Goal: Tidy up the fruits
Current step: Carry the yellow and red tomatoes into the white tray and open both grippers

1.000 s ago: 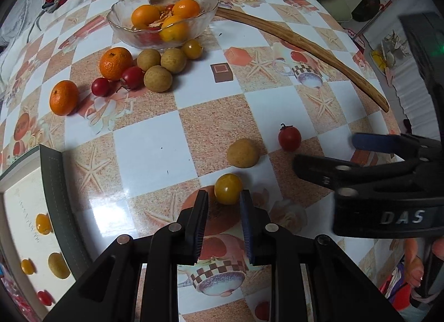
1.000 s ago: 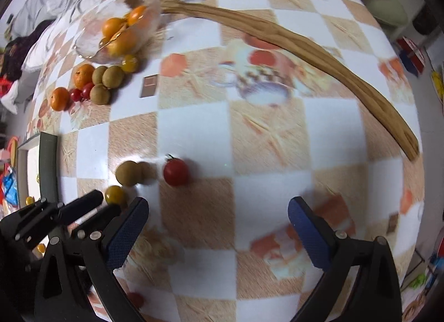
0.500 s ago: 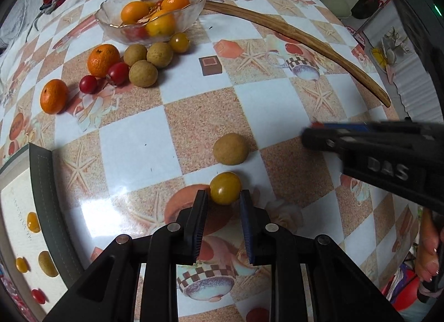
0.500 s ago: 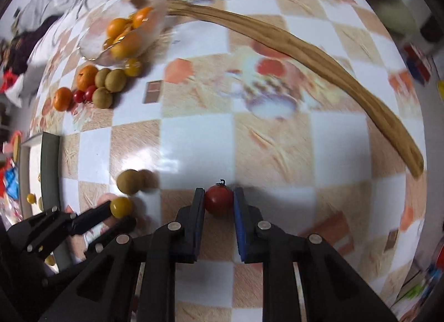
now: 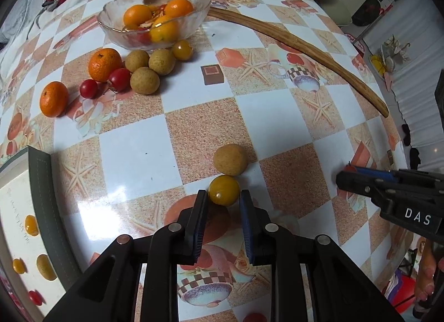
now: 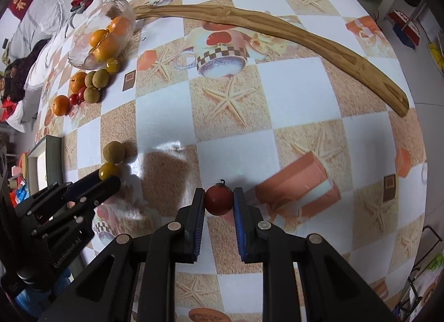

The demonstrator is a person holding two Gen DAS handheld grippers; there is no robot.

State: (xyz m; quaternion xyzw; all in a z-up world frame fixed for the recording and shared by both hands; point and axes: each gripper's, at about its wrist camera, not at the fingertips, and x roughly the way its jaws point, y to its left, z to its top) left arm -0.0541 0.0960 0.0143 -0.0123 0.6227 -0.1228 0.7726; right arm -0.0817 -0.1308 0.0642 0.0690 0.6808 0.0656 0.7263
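My left gripper [image 5: 223, 197] is shut on a yellow cherry tomato [image 5: 223, 190], low over the table. A tan longan [image 5: 230, 159] lies just beyond it. My right gripper [image 6: 219, 200] is shut on a red cherry tomato [image 6: 218, 200]; in the left wrist view it shows at the right [image 5: 344, 176]. The left gripper shows in the right wrist view [image 6: 108, 180] with the yellow tomato [image 6: 108, 171] and the longan [image 6: 113, 151].
A glass bowl [image 5: 116, 32] of oranges stands at the back, with loose oranges, longans and tomatoes [image 5: 144, 80] in front of it. A long wooden stick [image 5: 305, 50] curves along the right. A framed tray [image 5: 44, 200] with small fruits lies at the left.
The right gripper closed on the red tomato and drew it right, away from the longan. The left gripper stayed closed around the yellow tomato and shifted slightly.
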